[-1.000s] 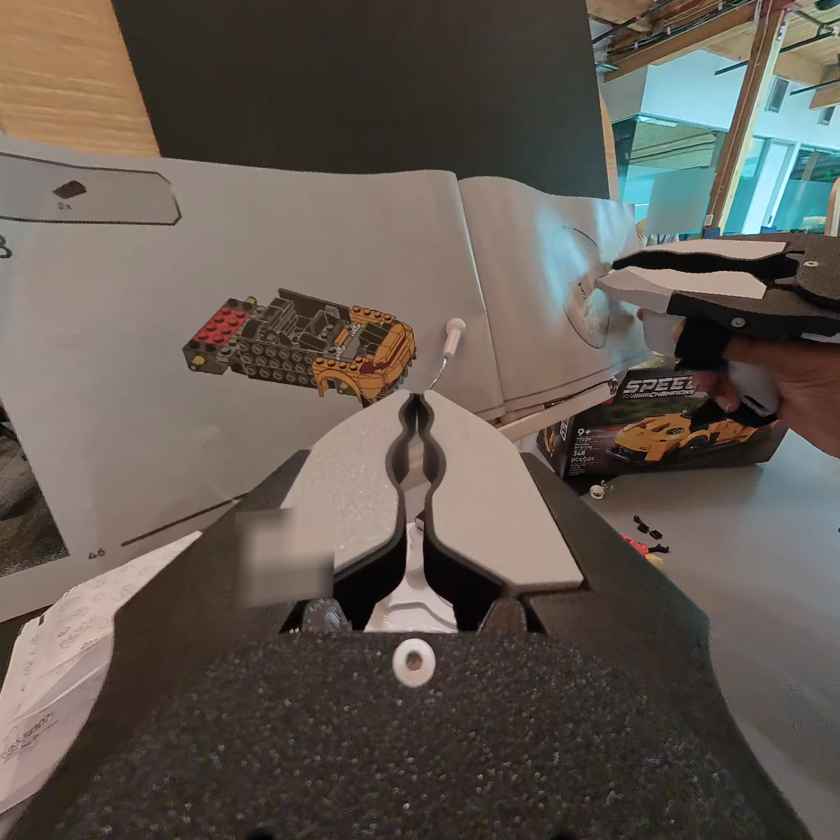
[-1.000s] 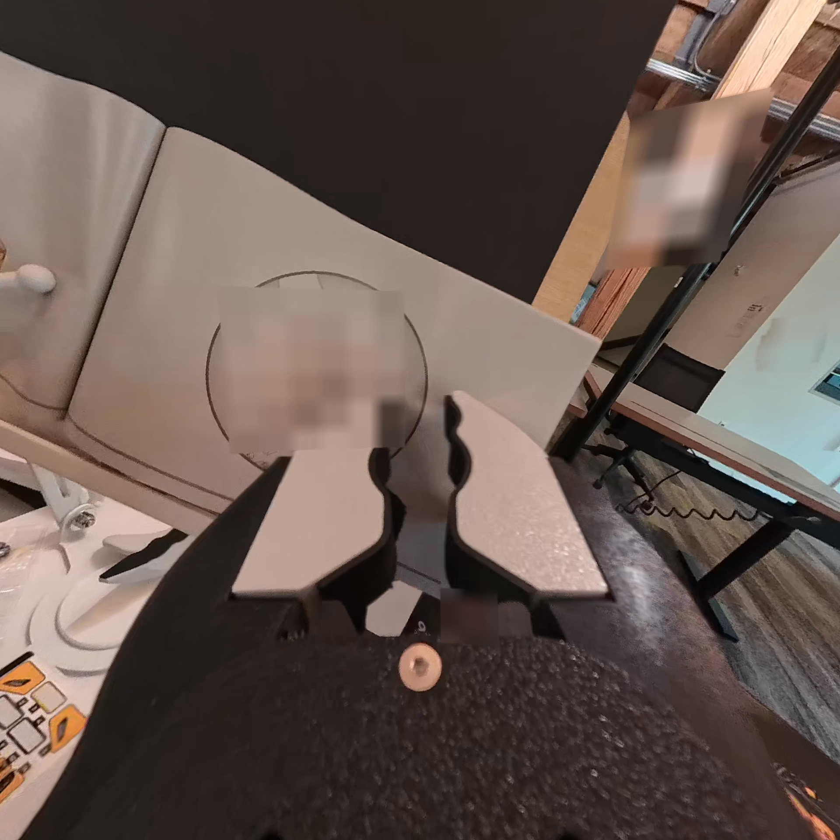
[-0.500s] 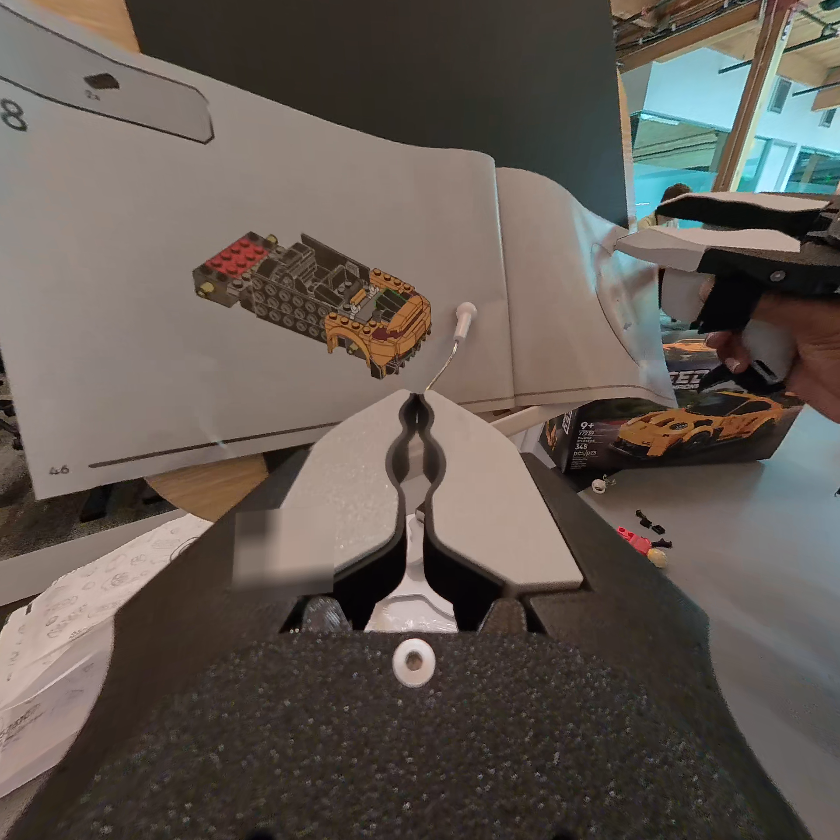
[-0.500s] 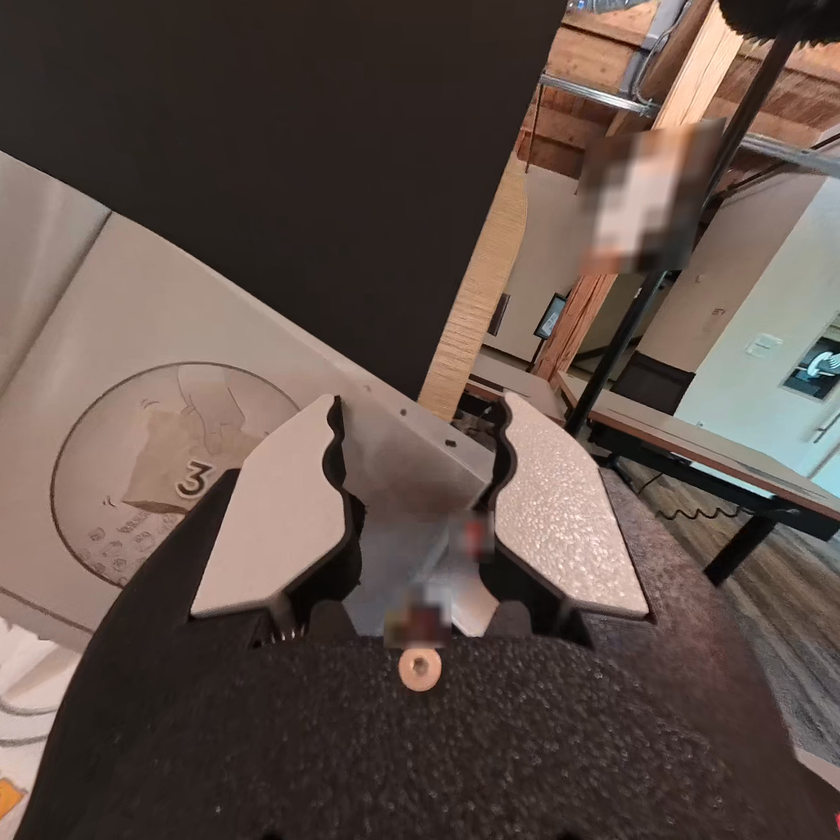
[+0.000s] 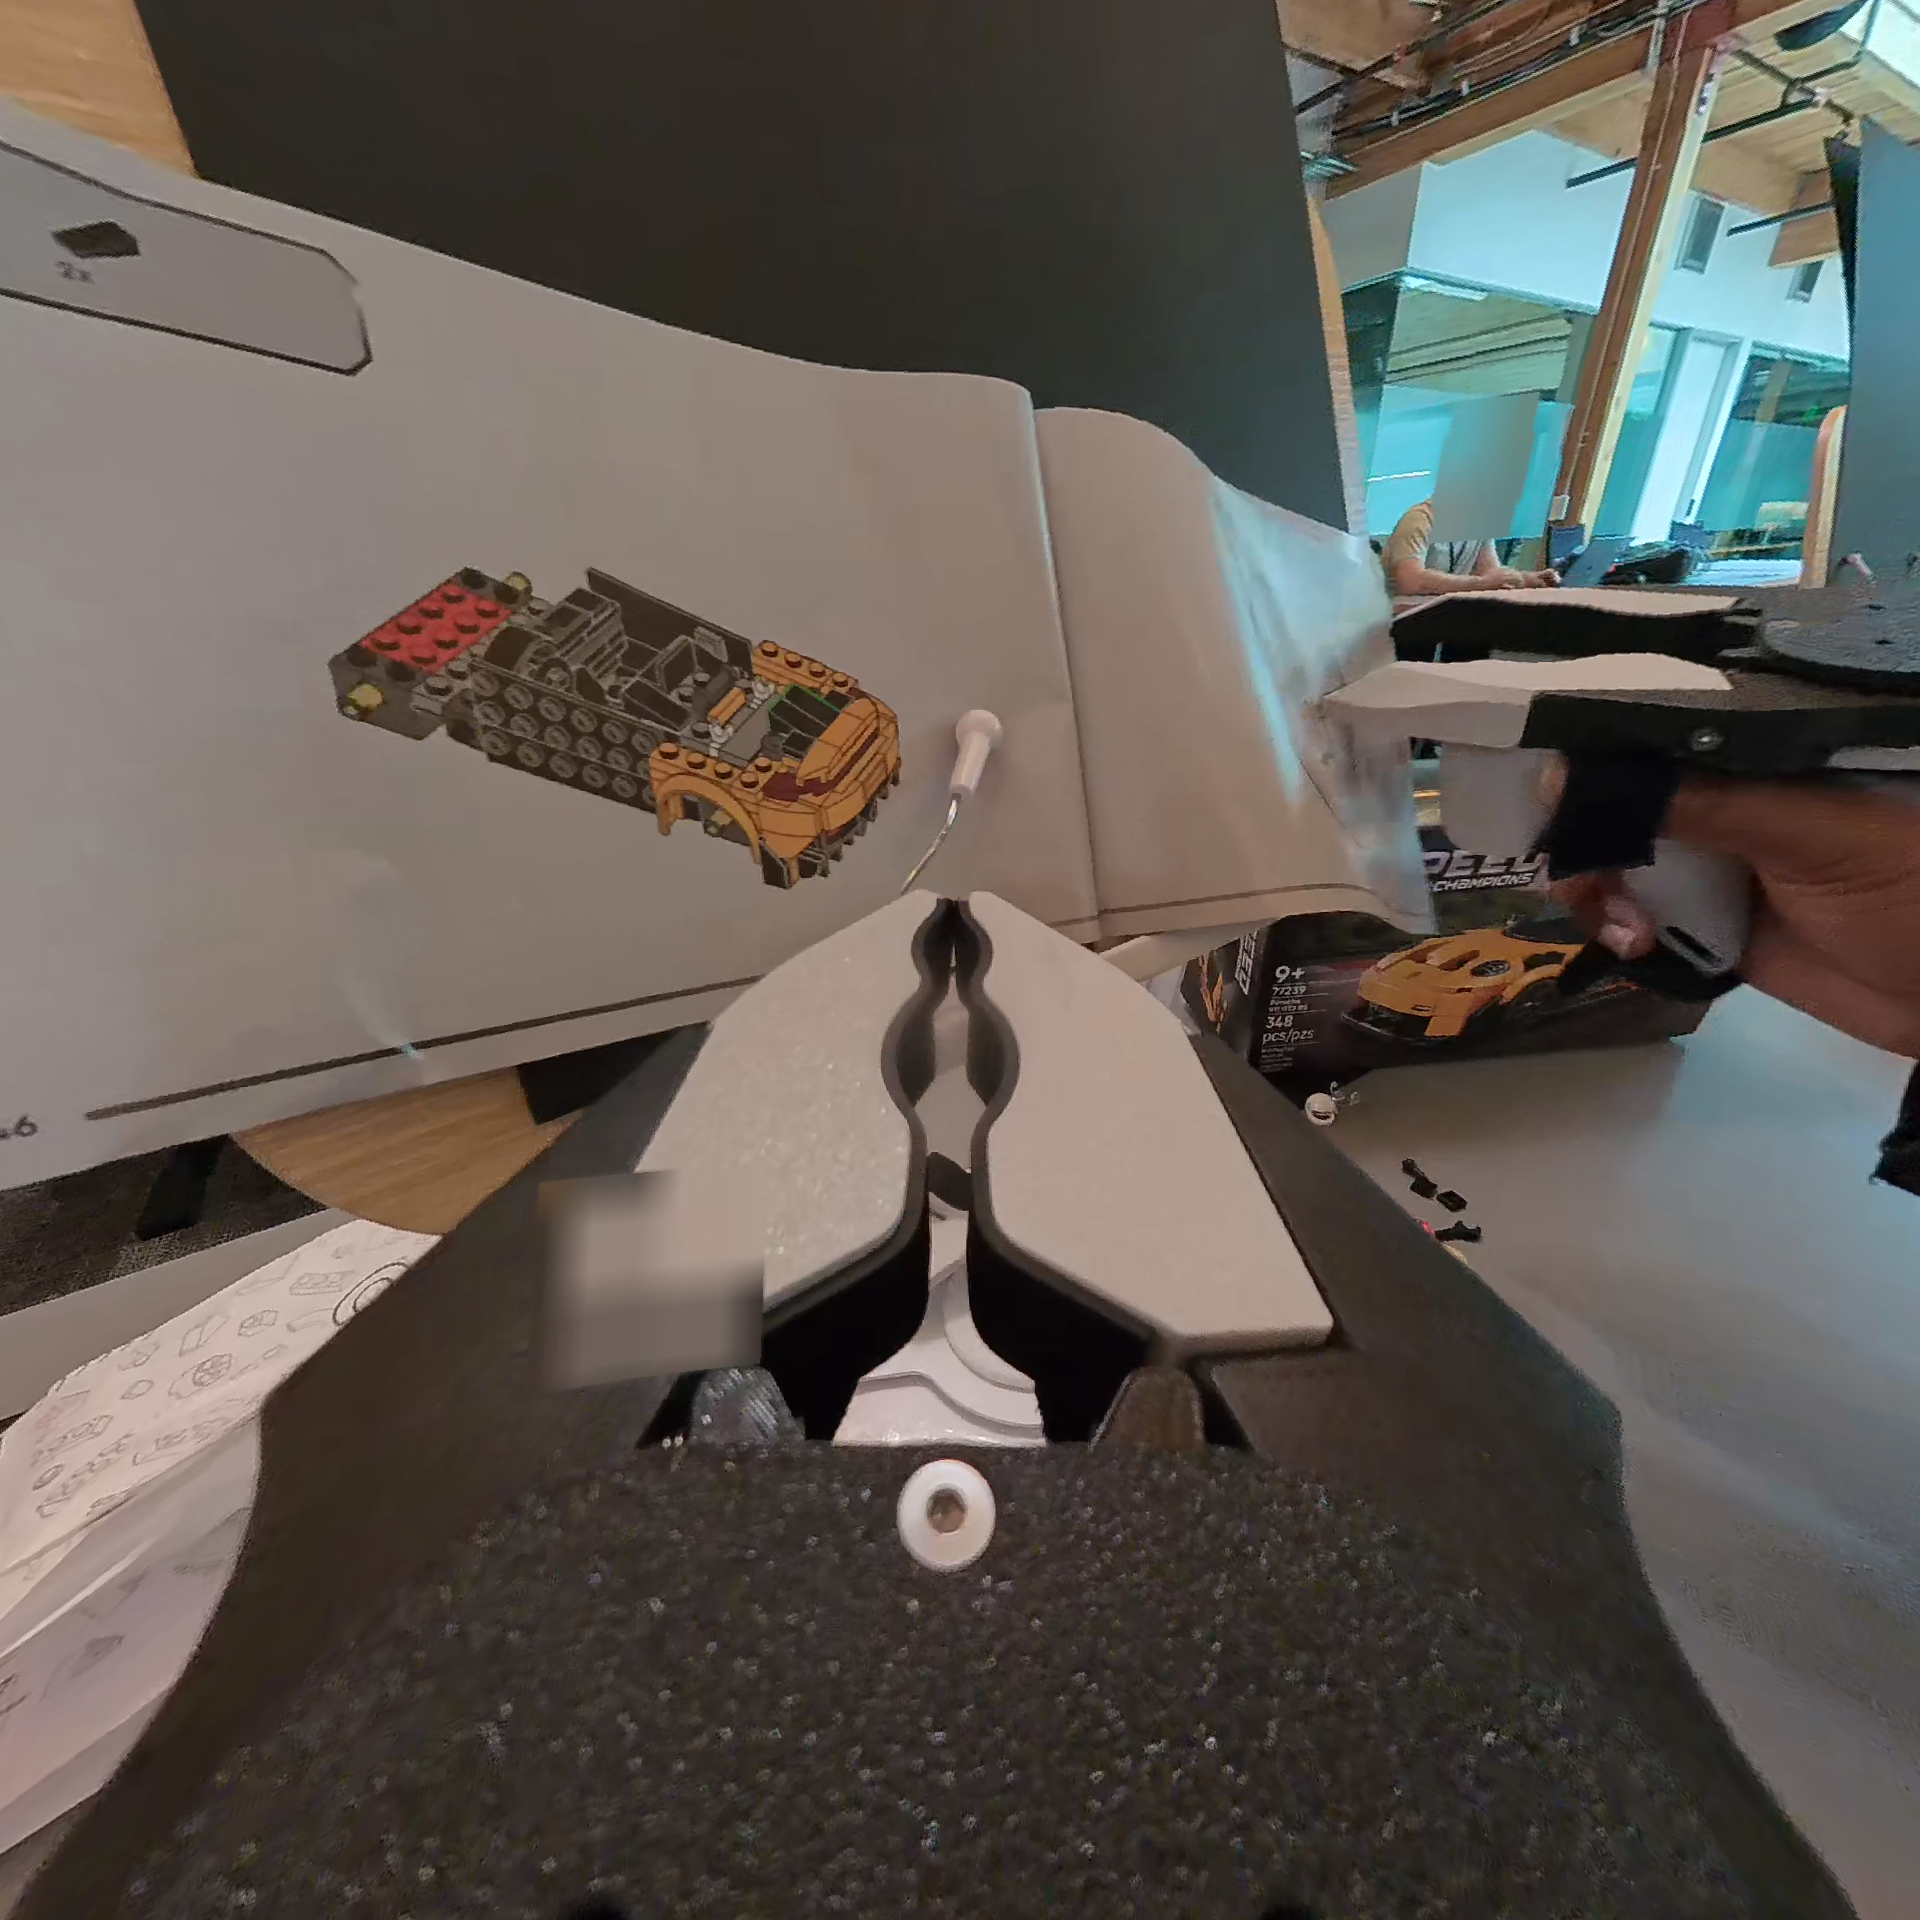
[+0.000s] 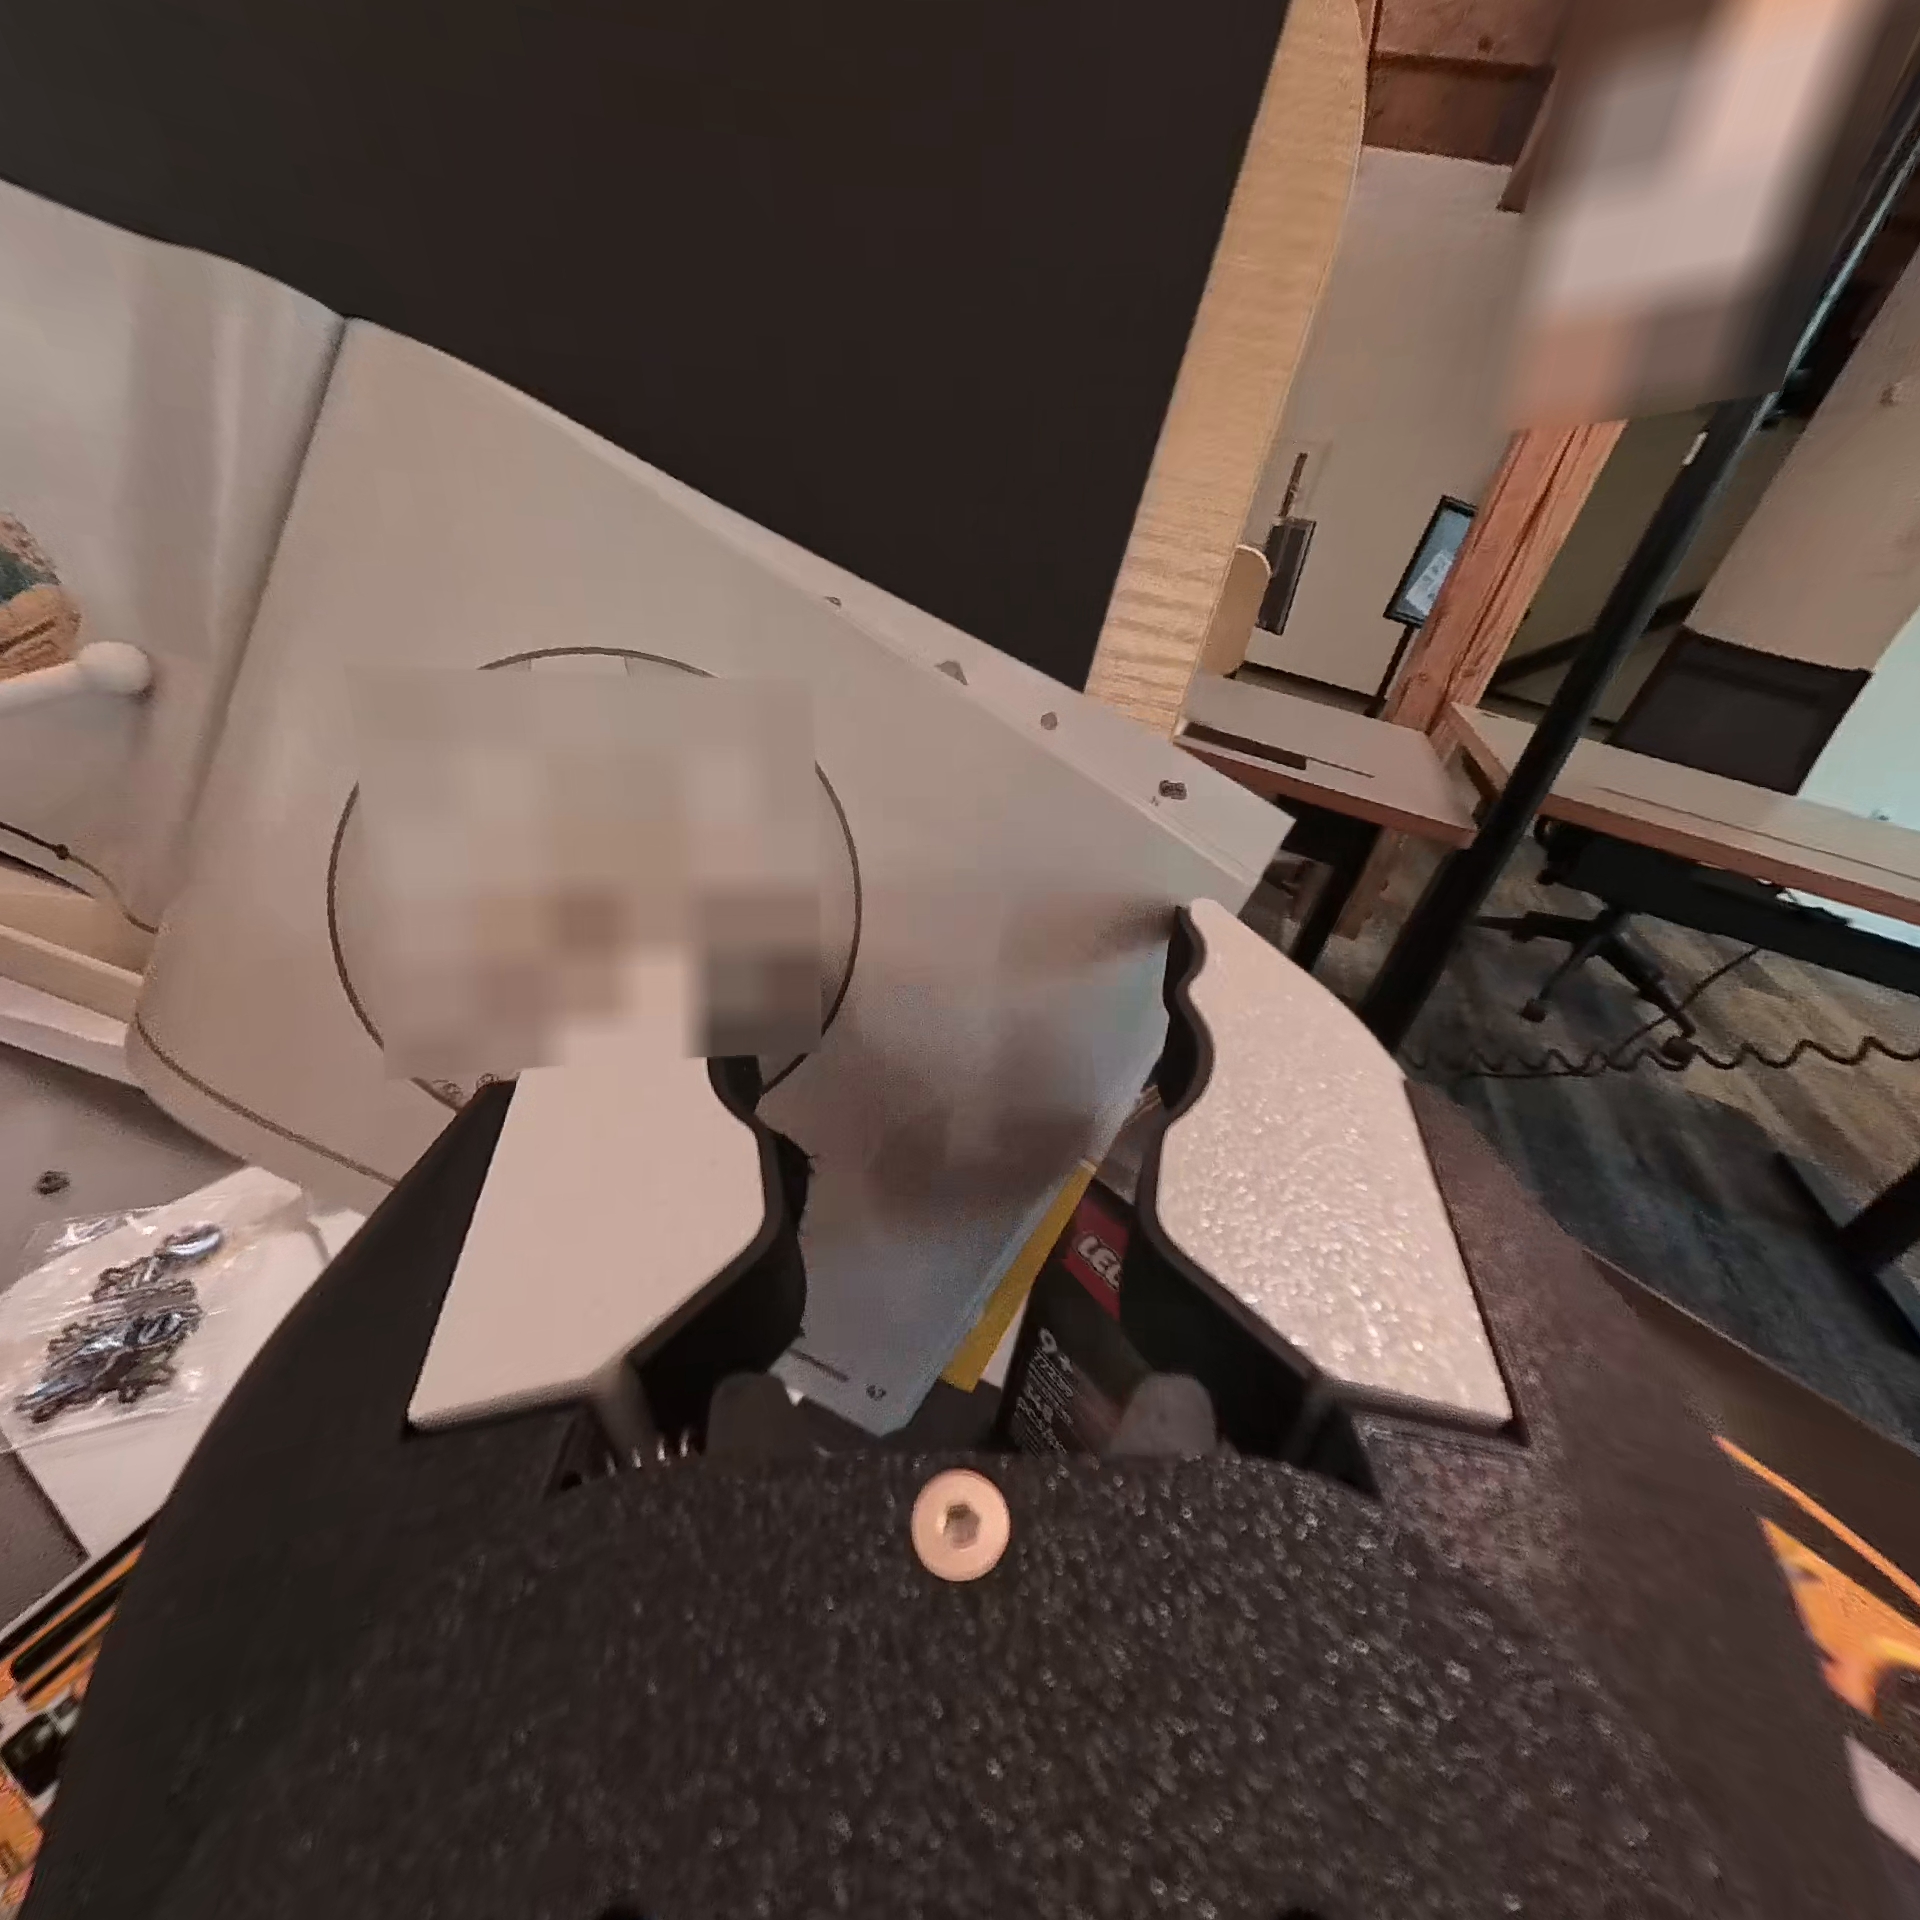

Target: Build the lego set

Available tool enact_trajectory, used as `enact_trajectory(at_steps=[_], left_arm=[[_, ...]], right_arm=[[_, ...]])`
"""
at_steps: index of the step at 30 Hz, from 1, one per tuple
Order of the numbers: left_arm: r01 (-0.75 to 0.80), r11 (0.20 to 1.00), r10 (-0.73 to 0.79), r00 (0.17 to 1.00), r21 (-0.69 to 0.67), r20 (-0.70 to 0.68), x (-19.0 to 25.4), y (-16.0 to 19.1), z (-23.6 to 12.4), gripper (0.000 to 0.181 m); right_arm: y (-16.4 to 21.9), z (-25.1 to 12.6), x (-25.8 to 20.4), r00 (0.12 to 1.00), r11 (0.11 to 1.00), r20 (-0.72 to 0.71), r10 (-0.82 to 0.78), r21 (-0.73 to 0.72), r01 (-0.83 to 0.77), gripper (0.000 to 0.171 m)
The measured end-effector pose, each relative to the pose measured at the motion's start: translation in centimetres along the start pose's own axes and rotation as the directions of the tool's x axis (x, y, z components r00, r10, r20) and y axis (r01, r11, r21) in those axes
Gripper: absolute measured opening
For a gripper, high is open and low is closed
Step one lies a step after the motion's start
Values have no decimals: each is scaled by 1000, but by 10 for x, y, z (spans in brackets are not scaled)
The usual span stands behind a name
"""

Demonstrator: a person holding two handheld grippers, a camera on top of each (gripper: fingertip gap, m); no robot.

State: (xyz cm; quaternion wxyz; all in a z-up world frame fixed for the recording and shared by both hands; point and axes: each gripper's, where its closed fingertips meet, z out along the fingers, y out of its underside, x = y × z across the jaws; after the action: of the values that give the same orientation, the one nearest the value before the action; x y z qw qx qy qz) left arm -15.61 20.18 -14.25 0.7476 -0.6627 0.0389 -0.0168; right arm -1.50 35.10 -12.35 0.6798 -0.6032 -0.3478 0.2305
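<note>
Open-plan workshop, timber posts and desks behind; grey tabletop (image 5: 1662, 1299) in front, black panel (image 5: 727, 156) at the back. 1 instruction booklet (image 5: 520, 520) stands propped open on a white stand with a peg clip (image 5: 971, 743), showing 1 drawing of a partly built car. Left gripper (image 5: 954, 909): jaws pressed together at the tips, nothing visibly between them; it hovers just below the left page. Right gripper (image 6: 966, 1049): jaws well apart, straddling the lower corner of the right-hand page (image 6: 987, 1091), which looks blurred and lifted; cannot tell whether either pad touches the paper. In the left wrist view it reaches in from the right at the page edge, a hand (image 5: 1808, 914) behind it. 1 set box (image 5: 1455, 987) lies on the table behind the booklet, 1 sealed clear bag of small dark parts (image 6: 114, 1340) and 1 printed paper bag (image 5: 135, 1455) to the left, a few loose dark and red bits (image 5: 1439, 1205) on the table. Progress, as a judgement: no assembled model is visible in either view; work seems to be at a page turn, and how much is built cannot be told.
</note>
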Motion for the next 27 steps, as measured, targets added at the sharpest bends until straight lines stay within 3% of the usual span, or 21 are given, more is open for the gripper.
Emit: enact_trajectory(at_steps=[7, 16, 22, 27], left_arm=[[0, 1000, 0, 1000, -15, -3, 1, 7, 2, 0], [4, 1000, -5, 1000, -9, -4, 1, 5, -1, 0], [0, 1000, 0, 1000, -2, -13, 3, 1, -2, 0], [5, 1000, -4, 996, 7, -88, 22, -8, -2, 4]], right_arm=[[1, 3, 2, 999, 998, 20, 46, 30, -47, 70], [-1, -4, -1, 996, 995, -36, -80, 50, 82, 4], [-19, -17, -3, 976, 969, -100, -195, 134, 208, 5], [-42, -37, -25, 922, 876, -136, -361, 291, 386, 12]])
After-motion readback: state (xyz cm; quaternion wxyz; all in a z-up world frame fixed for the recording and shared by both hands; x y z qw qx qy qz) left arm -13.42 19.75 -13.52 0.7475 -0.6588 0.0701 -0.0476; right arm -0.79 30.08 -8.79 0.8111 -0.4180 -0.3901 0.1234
